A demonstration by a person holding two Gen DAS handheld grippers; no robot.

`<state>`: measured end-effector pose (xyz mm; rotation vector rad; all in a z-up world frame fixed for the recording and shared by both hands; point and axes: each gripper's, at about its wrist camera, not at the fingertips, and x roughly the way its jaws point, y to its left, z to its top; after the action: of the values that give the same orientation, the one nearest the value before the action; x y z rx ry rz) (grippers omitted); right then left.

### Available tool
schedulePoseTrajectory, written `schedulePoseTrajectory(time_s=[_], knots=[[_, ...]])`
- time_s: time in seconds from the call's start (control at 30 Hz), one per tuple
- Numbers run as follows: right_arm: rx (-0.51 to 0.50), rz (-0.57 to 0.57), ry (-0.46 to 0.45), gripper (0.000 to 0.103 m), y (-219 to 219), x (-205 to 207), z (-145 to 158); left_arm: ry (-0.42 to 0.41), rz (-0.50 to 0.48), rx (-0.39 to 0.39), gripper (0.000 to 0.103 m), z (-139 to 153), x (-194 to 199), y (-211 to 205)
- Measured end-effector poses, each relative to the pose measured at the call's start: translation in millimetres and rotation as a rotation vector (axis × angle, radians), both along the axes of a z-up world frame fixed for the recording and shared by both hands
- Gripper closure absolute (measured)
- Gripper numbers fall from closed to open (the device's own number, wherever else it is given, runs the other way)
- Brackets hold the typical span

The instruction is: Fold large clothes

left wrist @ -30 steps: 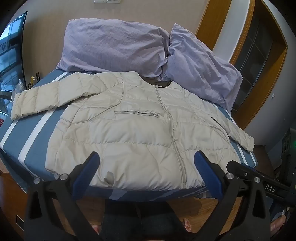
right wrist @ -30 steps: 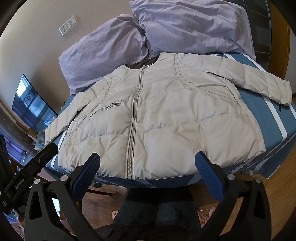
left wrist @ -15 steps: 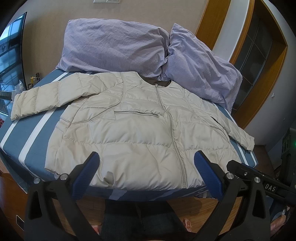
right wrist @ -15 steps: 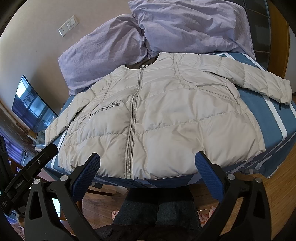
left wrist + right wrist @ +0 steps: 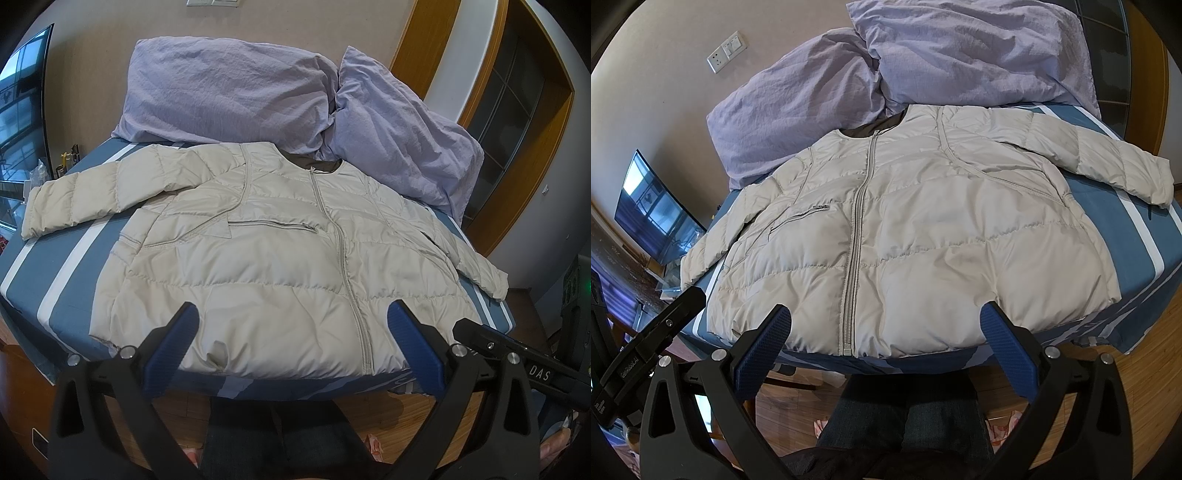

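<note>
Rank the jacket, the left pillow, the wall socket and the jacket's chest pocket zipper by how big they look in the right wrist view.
1. jacket, by far the largest.
2. left pillow.
3 and 4. chest pocket zipper and wall socket: both small and look alike; the socket is farther away, so unsure.

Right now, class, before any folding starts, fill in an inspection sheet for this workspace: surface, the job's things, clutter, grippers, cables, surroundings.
Surface: bed with a blue and white striped sheet.
Job's things: jacket lies flat, front up, zipped, both sleeves spread out; hem at the near edge.
Clutter: two purple pillows at the head, touching the collar.
Grippers: left gripper and right gripper both open, holding nothing, near the hem.
Cables: nothing seen.
Surroundings: wooden floor, wall socket, screen beside the bed, wooden door frame, person's legs below.
</note>
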<state>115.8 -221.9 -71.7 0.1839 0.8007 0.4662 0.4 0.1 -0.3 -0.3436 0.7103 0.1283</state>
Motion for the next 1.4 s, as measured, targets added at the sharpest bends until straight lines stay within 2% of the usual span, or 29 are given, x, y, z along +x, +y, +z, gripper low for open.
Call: schedulePoseTrajectory(time_s=[1.4], knots=[[0.003,-0.001,0.001,0.001,-3.1,2.4,-1.2,0.002,0.000,0.002,0.002,0.0,0.0,-0.1]])
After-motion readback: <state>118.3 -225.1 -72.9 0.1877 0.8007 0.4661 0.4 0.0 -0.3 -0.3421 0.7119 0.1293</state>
